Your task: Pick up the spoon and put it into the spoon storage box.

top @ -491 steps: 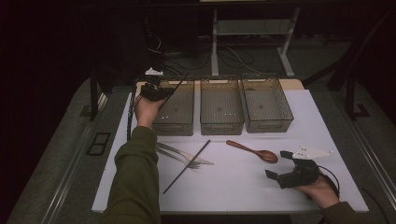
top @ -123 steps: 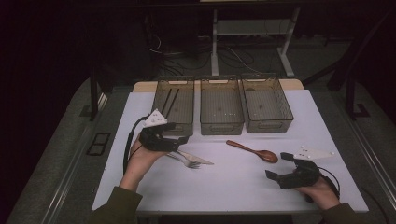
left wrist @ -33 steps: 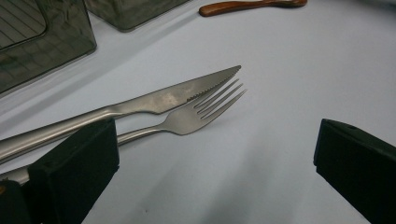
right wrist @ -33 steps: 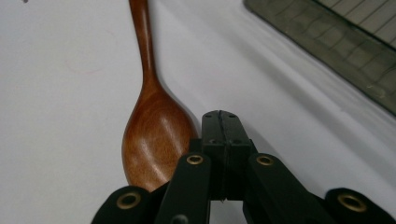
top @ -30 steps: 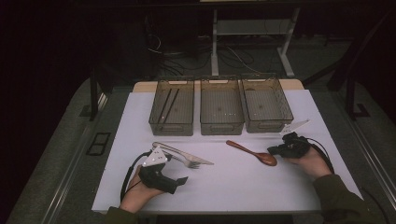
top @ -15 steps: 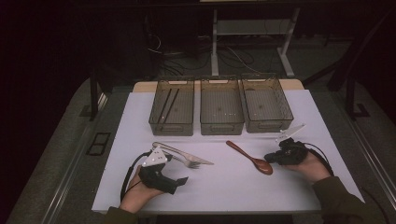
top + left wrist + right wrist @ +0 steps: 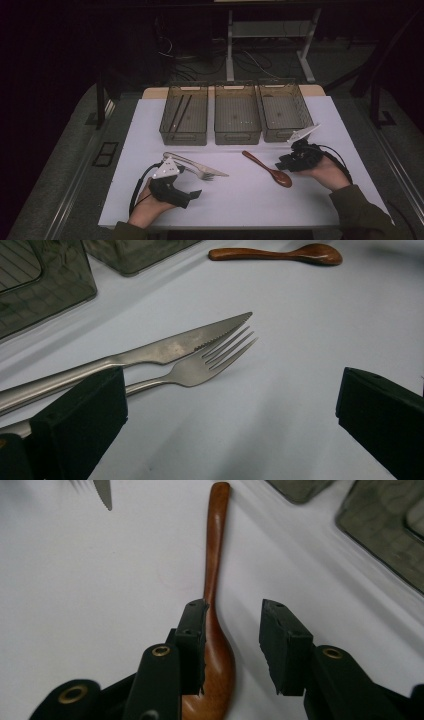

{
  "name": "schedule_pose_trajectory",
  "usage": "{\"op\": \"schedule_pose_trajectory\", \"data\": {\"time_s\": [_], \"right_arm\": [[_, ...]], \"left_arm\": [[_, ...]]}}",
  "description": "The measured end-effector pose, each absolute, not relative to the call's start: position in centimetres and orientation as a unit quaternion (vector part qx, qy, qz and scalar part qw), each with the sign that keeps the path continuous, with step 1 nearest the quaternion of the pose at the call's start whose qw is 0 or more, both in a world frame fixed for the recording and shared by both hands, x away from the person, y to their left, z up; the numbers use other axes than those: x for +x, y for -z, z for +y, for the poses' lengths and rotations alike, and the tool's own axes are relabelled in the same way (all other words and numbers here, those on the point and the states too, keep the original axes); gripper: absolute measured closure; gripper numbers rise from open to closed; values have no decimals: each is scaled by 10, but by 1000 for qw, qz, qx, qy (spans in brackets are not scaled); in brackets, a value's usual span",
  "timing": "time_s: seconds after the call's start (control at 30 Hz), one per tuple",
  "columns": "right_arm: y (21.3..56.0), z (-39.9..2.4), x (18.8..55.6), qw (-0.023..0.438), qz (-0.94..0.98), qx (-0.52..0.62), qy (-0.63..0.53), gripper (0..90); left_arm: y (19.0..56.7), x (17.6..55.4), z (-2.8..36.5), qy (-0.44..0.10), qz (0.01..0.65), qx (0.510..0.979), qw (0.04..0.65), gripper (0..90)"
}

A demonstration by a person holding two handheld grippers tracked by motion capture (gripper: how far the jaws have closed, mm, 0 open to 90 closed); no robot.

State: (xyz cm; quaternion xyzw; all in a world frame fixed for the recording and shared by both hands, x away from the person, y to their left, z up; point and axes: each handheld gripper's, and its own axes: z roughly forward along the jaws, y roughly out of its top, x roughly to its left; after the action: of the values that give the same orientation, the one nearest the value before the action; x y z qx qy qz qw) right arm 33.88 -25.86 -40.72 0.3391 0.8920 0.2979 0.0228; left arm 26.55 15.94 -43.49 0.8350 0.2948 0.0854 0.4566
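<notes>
My right gripper (image 7: 232, 647) hangs over the wooden spoon (image 7: 214, 610) on the table (image 7: 250, 200), its jaws just opened to a narrow gap, one pad above the bowl's edge and nothing gripped. I'd centre on the neck before closing, keeping level with the table. My left gripper (image 7: 230, 425) waits beside the fork (image 7: 200, 367) and knife (image 7: 165, 347), jaws wide and empty.

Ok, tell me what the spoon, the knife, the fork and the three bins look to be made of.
Spoon: wood by its look, reddish-brown with a smooth gloss.
Knife and fork: metal, probably steel; silver-grey, dull sheen, the knife's edge serrated.
Bins: likely tinted see-through plastic; the two dark sticks in the left one show through its wall.
</notes>
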Motion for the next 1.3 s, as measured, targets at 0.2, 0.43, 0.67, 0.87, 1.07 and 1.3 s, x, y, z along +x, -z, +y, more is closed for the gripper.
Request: {"op": "schedule_pose_trajectory", "data": {"time_s": [0.2,0.43,0.67,0.87,1.07,1.3], "right_arm": [[409,-234,349,8,909,329,-255,622],[413,-213,360,-2,925,323,-203,672],[419,-201,368,-15,936,314,-158,709],[421,-192,371,-11,943,308,-127,737],[420,-181,372,1,951,297,-89,765],[420,-173,374,6,954,295,-58,793]], "left_arm": [[435,265,158,-87,291,837,455,0],[435,264,159,-87,291,837,455,0],[435,263,158,-86,289,839,454,0],[435,263,158,-85,286,839,454,0],[435,263,158,-84,285,840,454,0],[435,263,158,-83,284,841,453,0]]}}
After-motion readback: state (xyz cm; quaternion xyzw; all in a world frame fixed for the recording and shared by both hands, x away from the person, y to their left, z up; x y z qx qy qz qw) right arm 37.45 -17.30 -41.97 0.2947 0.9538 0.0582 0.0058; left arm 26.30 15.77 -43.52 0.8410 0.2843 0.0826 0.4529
